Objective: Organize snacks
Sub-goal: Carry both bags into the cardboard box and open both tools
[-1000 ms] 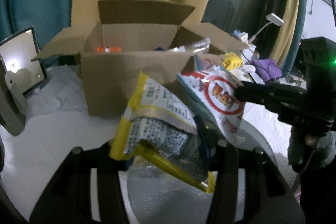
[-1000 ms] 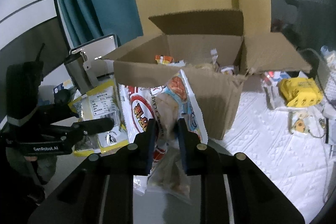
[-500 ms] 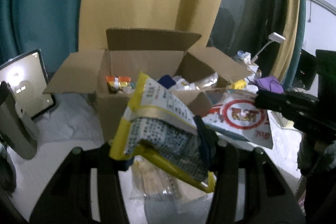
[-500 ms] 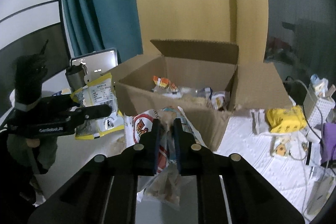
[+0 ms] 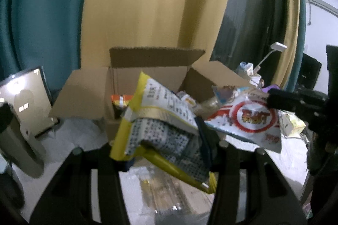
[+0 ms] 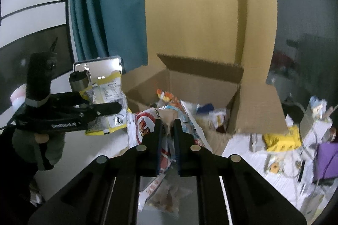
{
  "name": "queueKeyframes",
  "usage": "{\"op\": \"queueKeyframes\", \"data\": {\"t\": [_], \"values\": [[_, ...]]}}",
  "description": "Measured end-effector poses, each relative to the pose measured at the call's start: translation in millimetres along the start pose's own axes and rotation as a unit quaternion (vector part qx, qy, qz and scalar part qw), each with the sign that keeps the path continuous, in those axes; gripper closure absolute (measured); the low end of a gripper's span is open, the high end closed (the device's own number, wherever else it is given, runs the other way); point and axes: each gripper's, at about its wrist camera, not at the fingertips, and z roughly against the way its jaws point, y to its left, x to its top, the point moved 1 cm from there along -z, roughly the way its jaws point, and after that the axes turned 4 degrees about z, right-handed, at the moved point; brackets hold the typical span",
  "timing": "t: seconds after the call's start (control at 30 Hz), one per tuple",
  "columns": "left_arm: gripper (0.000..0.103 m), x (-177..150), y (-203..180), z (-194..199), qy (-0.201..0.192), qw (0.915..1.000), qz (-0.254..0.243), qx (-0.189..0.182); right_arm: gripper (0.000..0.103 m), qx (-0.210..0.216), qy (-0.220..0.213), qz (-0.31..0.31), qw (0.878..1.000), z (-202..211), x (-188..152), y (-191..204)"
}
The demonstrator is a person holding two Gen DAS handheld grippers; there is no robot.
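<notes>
Two handheld grippers each carry a snack packet toward an open cardboard box [image 6: 202, 85]. The left gripper [image 5: 166, 140] is clamped on a yellow-and-white snack bag [image 5: 160, 119], which fills the space between its fingers and sticks up ahead of them. The right gripper [image 6: 168, 130] pinches a white packet with a red ring [image 6: 145, 125]; its jaws are closing tighter, creasing the wrapper between the pads.

Compared with a second ago, both packets have risen. The box rim, then level with them, now sits below and just beyond the fingertips, so its contents show: an orange-capped item [image 6: 165, 95] and other wrappers. This suggests the lift is done and both bags are high enough to clear the near wall. The likely next step is carrying them forward over the opening and letting go. A lit tablet [image 5: 25, 96] stands left of the left gripper.
</notes>
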Motion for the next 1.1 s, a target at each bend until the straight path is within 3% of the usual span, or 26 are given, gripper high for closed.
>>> {"op": "queueKeyframes", "data": {"t": [0.33,0.77,0.87,0.93,1.1], "values": [[0.053,40,17,-30,-0.022,0.9997,-0.003,0.005,0.093,-0.029,-0.021,0.018,0.999,-23,38,-22],[0.052,66,46,-112,0.019,0.9994,0.026,0.017,0.096,-0.07,0.003,0.051,0.996,-114,64,-57],[0.042,71,51,-129,0.035,0.9982,0.041,0.024,0.096,-0.083,0.006,0.053,0.995,-135,69,-66],[0.026,73,56,-134,0.034,0.9975,0.059,0.019,0.096,-0.09,0.012,0.054,0.994,-146,70,-69],[0.018,72,55,-132,0.036,0.9974,0.061,0.013,0.096,-0.089,0.014,0.042,0.995,-153,67,-70]]}}
